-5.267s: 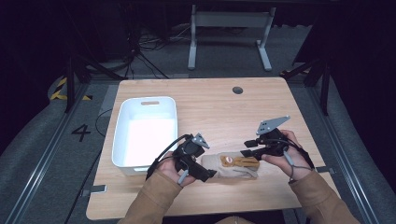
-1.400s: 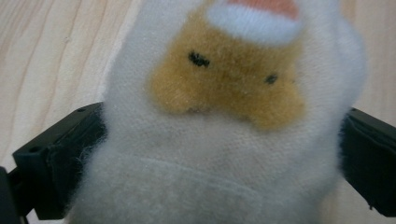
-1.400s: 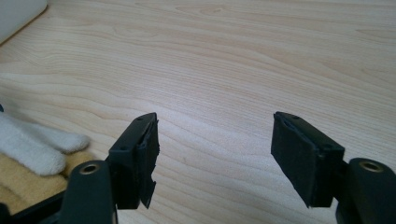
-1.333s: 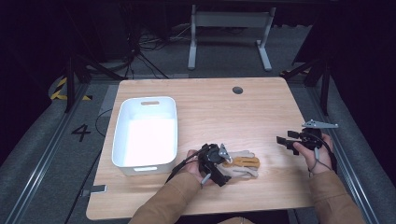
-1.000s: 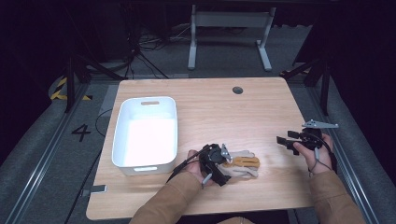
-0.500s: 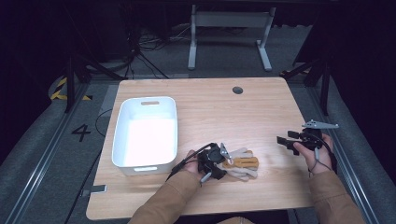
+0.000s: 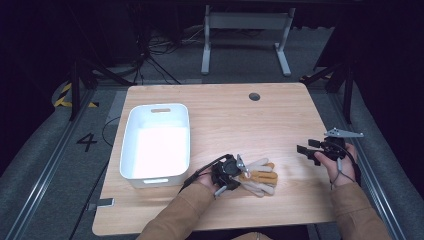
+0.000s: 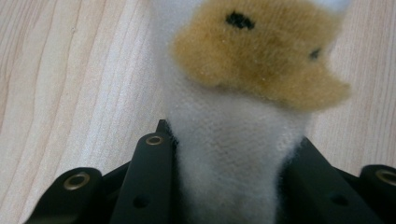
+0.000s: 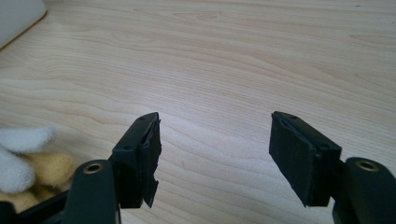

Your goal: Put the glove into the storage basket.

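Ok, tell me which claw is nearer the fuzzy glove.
Left. The left claw is clamped on the fuzzy glove at its white cuff end; the right claw sits open, well off toward the table's right edge.

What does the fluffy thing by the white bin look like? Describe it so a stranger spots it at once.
Start at the wooden table and the white bin on its left. Just right of the bin's near corner lies the glove, pinched by the left gripper. It alone is soft: white fleece with a tan patch.
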Tool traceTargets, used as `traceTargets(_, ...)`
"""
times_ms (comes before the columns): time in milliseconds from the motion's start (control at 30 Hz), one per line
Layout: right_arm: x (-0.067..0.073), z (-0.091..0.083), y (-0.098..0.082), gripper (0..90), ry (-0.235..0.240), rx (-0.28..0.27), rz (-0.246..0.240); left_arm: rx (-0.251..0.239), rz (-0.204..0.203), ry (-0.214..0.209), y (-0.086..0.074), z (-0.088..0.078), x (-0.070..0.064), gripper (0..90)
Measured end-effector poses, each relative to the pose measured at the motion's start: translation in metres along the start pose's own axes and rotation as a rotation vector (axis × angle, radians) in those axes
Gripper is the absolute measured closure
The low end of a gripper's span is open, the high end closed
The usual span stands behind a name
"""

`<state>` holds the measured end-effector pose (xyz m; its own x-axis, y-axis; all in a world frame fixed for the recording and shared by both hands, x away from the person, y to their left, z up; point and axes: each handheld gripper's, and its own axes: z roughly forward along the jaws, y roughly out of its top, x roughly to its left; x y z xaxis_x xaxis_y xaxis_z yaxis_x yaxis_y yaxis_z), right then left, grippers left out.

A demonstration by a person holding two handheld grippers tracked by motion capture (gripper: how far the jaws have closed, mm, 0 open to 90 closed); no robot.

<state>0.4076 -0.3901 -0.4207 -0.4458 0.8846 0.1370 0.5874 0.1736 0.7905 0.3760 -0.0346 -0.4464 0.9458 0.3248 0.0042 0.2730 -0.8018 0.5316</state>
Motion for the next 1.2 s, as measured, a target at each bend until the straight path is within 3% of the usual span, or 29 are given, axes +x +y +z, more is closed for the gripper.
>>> traceTargets(200,-0.001,-0.001,-0.001,35.0,-0.002,-0.002,0.002,0.004,-0.044,-0.024,0.001,-0.001,0.003,70.6)
traceTargets(433,-0.002,-0.001,-0.001,35.1,-0.002,0.003,0.002,0.001,-0.061,-0.026,0.003,-0.006,0.002,71.4)
traceTargets(667,-0.002,0.0,0.0,35.4,-0.006,0.005,0.003,-0.093,-0.101,-0.029,0.005,-0.022,0.002,71.5)
traceTargets(867,-0.002,0.0,0.0,35.5,-0.005,0.006,0.0,-0.17,-0.154,-0.057,0.004,-0.036,0.006,71.5)
traceTargets(1000,-0.002,0.002,0.001,35.5,-0.005,0.008,-0.005,-0.194,-0.186,-0.074,0.003,-0.044,0.01,71.4)
traceTargets(1200,-0.005,0.002,0.004,35.4,-0.001,0.005,0.005,-0.236,-0.241,-0.049,0.004,-0.056,0.014,71.3)
